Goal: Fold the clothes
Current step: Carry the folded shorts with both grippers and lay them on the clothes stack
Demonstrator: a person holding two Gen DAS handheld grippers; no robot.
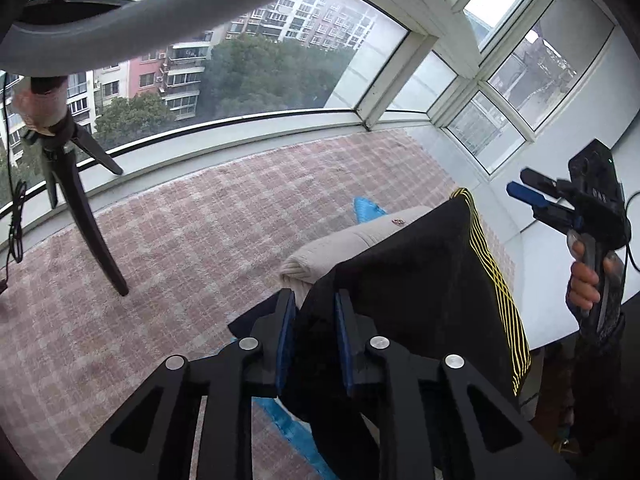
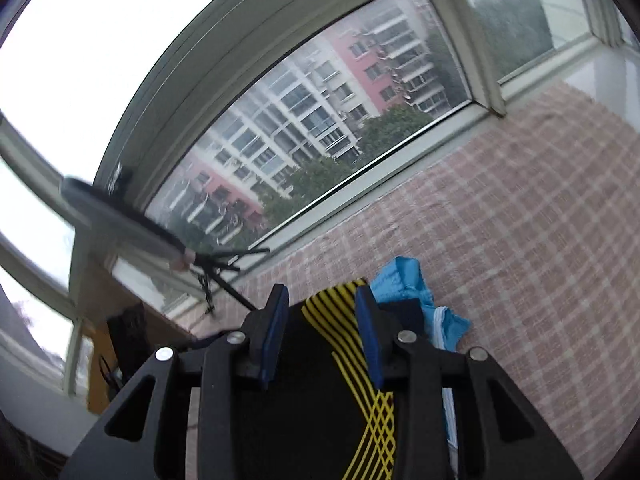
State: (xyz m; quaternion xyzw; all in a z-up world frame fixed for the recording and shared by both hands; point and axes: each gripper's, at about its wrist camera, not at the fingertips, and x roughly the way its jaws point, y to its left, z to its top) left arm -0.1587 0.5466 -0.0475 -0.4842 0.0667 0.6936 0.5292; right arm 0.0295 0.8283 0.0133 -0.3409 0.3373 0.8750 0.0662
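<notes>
A black garment with yellow stripes (image 1: 424,276) lies on a pile of clothes with a beige knit piece (image 1: 320,252) and a blue garment (image 1: 368,208) under it. My left gripper (image 1: 316,308) is shut on a fold of the black garment's edge. My right gripper (image 1: 520,188) is held up in the air to the right of the pile, with its jaws apart and nothing between them. In the right wrist view its open fingers (image 2: 320,304) hover above the black striped garment (image 2: 344,380), with the blue garment (image 2: 416,304) beyond it.
A pink checked blanket (image 1: 200,240) covers the surface along a curved window sill (image 1: 240,136). A black tripod (image 1: 76,184) with a ring light (image 1: 100,24) stands at the left. A white ledge (image 1: 560,248) lies on the right.
</notes>
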